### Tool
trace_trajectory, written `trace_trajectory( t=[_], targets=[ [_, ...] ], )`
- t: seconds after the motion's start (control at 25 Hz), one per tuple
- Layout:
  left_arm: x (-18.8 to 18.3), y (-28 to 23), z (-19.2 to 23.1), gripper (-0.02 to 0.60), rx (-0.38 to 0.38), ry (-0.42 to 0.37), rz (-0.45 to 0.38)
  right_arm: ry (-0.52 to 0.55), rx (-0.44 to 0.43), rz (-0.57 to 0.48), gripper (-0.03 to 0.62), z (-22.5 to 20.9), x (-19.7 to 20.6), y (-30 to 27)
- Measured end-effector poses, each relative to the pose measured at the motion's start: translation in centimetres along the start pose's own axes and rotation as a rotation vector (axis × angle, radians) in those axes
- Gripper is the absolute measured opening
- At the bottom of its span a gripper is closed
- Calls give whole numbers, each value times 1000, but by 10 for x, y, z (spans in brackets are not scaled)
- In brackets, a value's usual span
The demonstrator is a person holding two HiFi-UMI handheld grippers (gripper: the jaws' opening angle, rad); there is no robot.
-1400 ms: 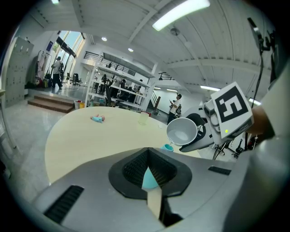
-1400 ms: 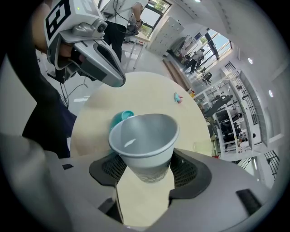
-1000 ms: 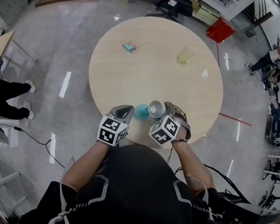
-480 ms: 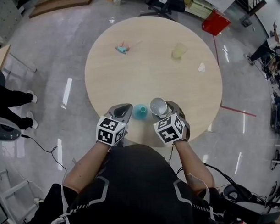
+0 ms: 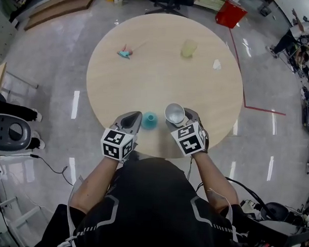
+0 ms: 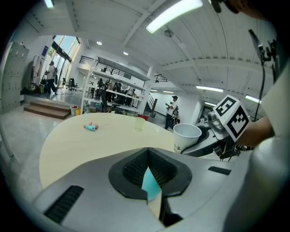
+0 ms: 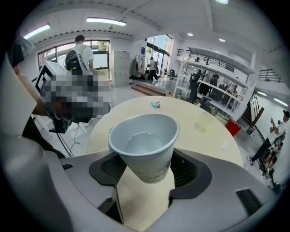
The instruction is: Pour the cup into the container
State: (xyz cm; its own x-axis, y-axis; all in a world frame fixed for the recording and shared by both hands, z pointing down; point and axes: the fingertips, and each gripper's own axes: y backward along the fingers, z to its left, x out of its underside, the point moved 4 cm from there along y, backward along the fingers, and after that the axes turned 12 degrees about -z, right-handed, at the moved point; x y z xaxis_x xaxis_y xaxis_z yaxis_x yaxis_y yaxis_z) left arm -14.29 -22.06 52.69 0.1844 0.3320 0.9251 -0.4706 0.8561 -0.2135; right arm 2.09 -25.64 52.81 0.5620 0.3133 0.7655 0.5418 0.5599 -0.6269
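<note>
Right hand-held gripper (image 7: 144,170), angled down, pinches upright cup (image 7: 144,140) beside teal container (image 5: 149,120); left hand-held gripper (image 6: 148,174) pressed together.

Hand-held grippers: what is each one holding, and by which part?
Right hand-held gripper: white paper cup, clamped round its lower body. Left hand-held gripper: shut on the teal container, seemingly by its thin wall.
</note>
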Motion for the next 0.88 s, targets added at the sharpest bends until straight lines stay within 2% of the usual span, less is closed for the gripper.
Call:
trace_trajectory(
  t=[0.36, 0.56, 0.72, 0.88],
  targets=[
    [8, 0, 6, 2, -47, 7, 48, -124, 13, -74, 304, -9, 22, 3],
    [19, -4, 16, 2, -76, 31, 82, -217, 19, -72, 304, -11, 53, -8],
    [32, -16, 28, 2, -112, 54, 95, -245, 25, -100, 304, -22, 74, -26],
    [49, -18, 34, 2, -132, 59, 136, -280, 8, -108, 304, -16, 94, -35]
  ],
)
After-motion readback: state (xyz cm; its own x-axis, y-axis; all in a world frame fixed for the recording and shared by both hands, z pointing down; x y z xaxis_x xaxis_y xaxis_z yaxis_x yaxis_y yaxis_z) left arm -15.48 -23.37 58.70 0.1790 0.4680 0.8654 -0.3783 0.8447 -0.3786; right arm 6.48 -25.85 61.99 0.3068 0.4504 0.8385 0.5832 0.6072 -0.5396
